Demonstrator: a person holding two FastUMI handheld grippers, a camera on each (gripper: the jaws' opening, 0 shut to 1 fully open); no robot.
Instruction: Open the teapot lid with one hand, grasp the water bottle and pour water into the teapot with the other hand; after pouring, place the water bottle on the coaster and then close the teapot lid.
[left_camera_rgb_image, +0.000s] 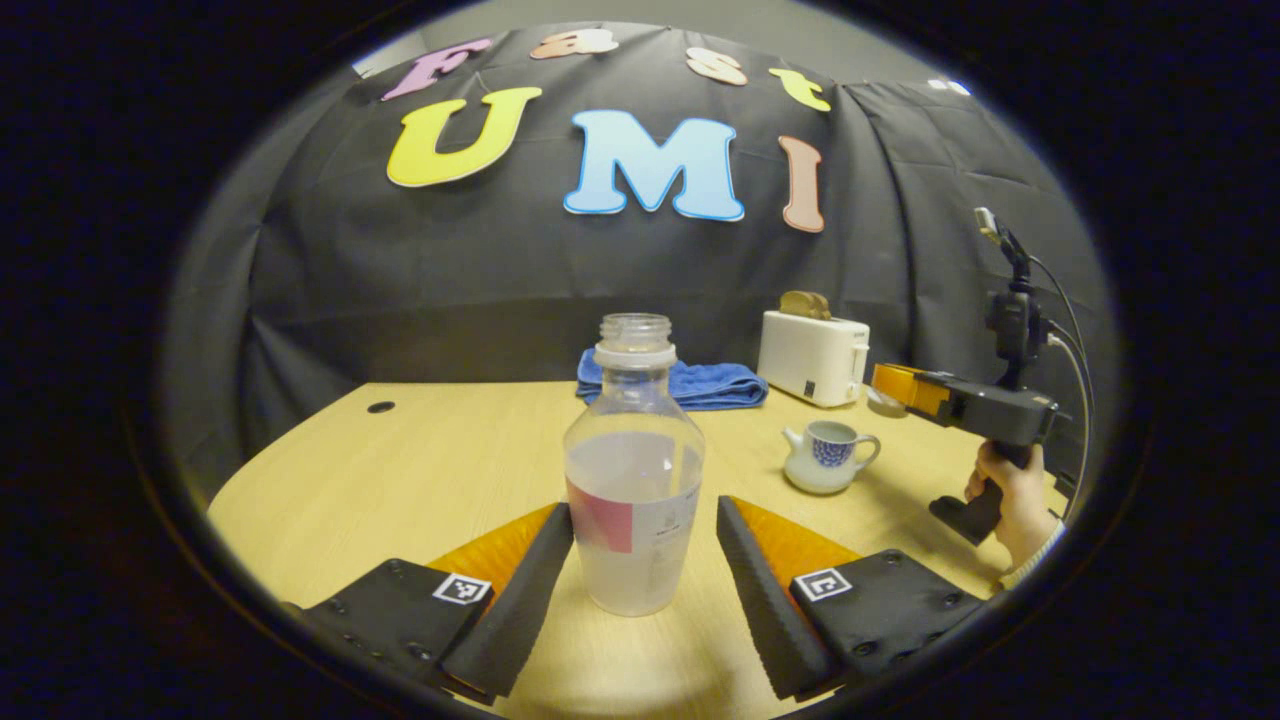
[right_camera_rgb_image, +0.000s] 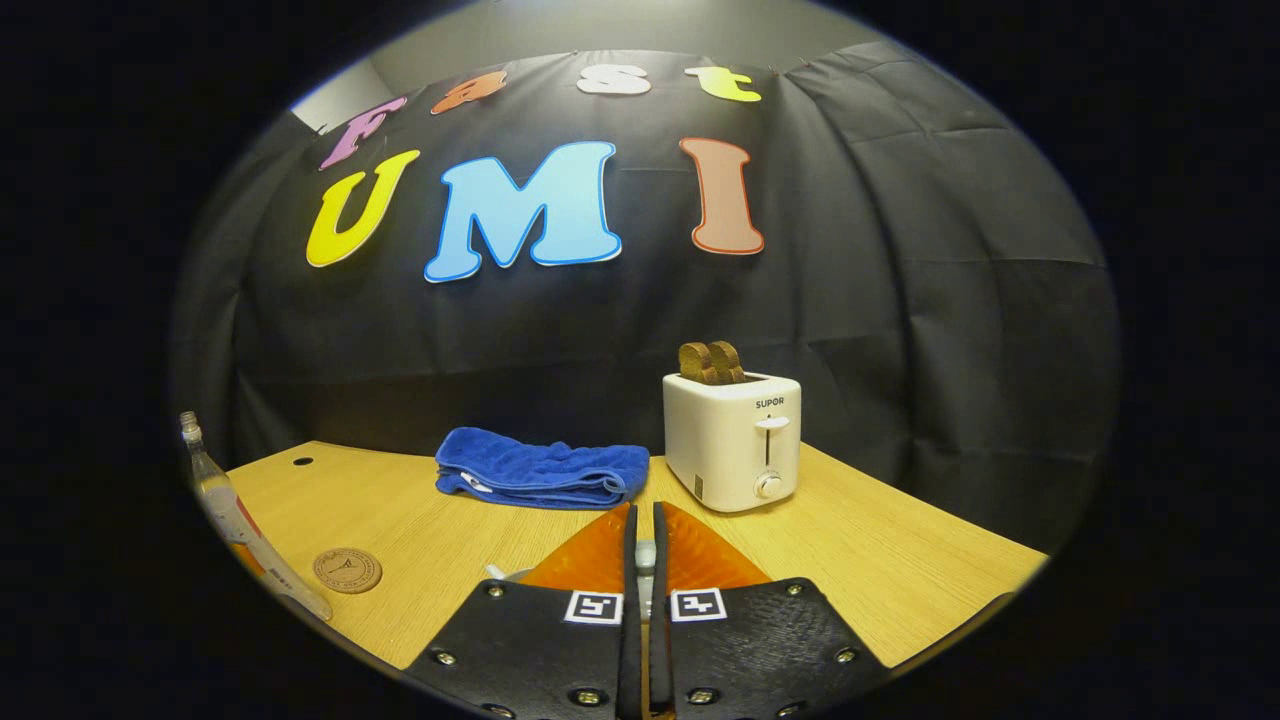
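Note:
A clear, uncapped water bottle (left_camera_rgb_image: 635, 470), partly filled, stands on the wooden table (left_camera_rgb_image: 420, 470). My left gripper (left_camera_rgb_image: 640, 505) is open, one finger on each side of the bottle's lower body, close to it. To the right sits the small white teapot (left_camera_rgb_image: 825, 458) with a blue pattern, its top uncovered. Above and right of it a hand (left_camera_rgb_image: 1015, 500) holds my right gripper (left_camera_rgb_image: 888, 388). In the right gripper view, the right gripper (right_camera_rgb_image: 643, 512) is shut on the teapot lid (right_camera_rgb_image: 645, 556), a small white piece between the fingers. The bottle (right_camera_rgb_image: 225, 510) appears at the far left, the round brown coaster (right_camera_rgb_image: 347, 570) beside it.
A folded blue towel (right_camera_rgb_image: 540, 472) and a white toaster (right_camera_rgb_image: 733, 438) with bread in its slots stand at the back of the table by the black cloth wall. A small round hole (left_camera_rgb_image: 380, 407) is in the tabletop at the back left.

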